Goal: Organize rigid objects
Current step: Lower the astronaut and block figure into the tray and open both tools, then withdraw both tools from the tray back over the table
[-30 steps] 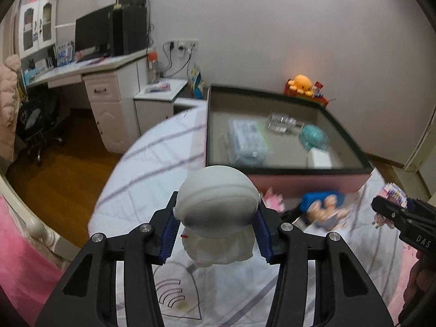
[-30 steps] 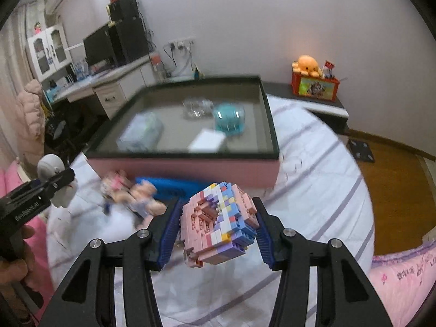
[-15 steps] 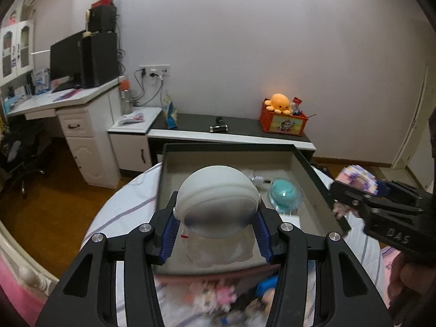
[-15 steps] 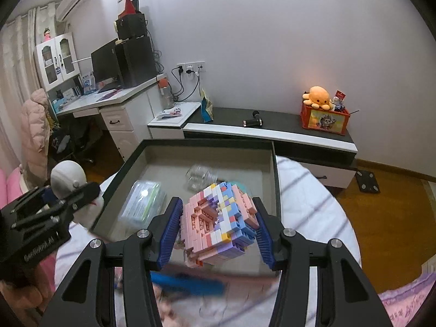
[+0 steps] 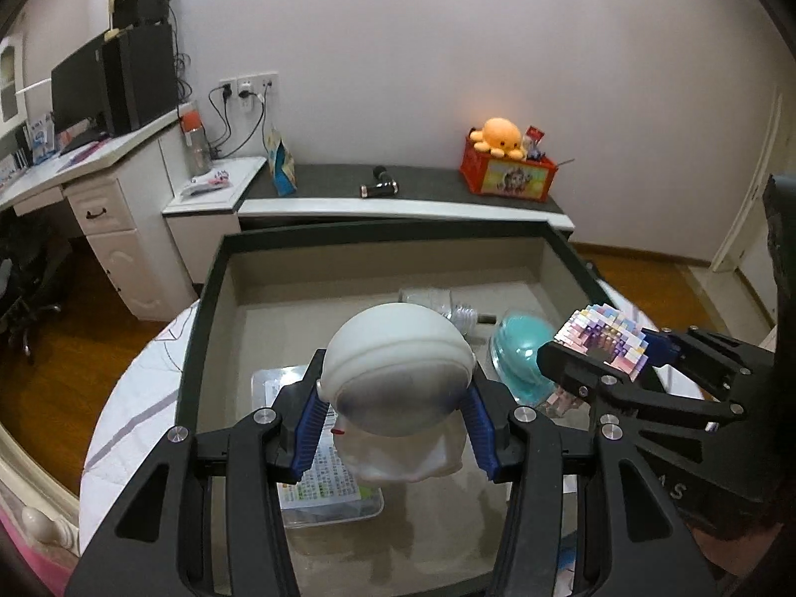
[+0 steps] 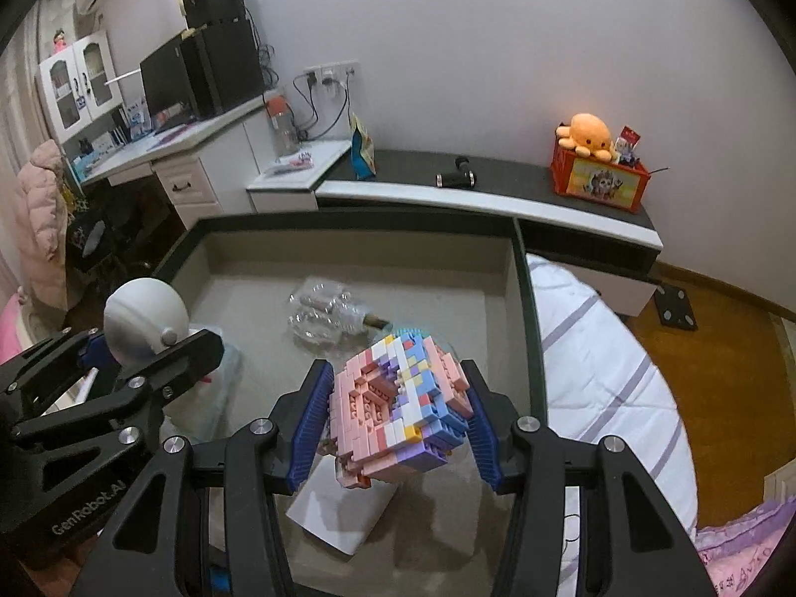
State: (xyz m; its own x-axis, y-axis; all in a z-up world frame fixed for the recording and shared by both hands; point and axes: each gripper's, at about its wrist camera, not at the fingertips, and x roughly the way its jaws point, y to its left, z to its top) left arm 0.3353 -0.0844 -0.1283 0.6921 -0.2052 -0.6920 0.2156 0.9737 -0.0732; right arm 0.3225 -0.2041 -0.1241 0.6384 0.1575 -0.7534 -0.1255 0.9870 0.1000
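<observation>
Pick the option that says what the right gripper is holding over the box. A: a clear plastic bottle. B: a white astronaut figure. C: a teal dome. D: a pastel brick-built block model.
D: the right gripper is clamped on the pastel brick-built block model above the box, while the left gripper holds the white astronaut figure.

1 box (image 5: pixel 199 328), 2 tools (image 5: pixel 393 428) (image 6: pixel 398 423), 1 figurine (image 5: pixel 398 373), 1 brick block (image 6: pixel 398 408), 1 bottle (image 6: pixel 323 318).

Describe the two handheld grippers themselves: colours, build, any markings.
Both the left gripper and the right gripper are matte black plastic linkages with silver round bolt heads and ribbed blue pads lining the jaws. The left one's side reads "GenRobot.AI" in pale letters. No cables or sleeves show.
</observation>
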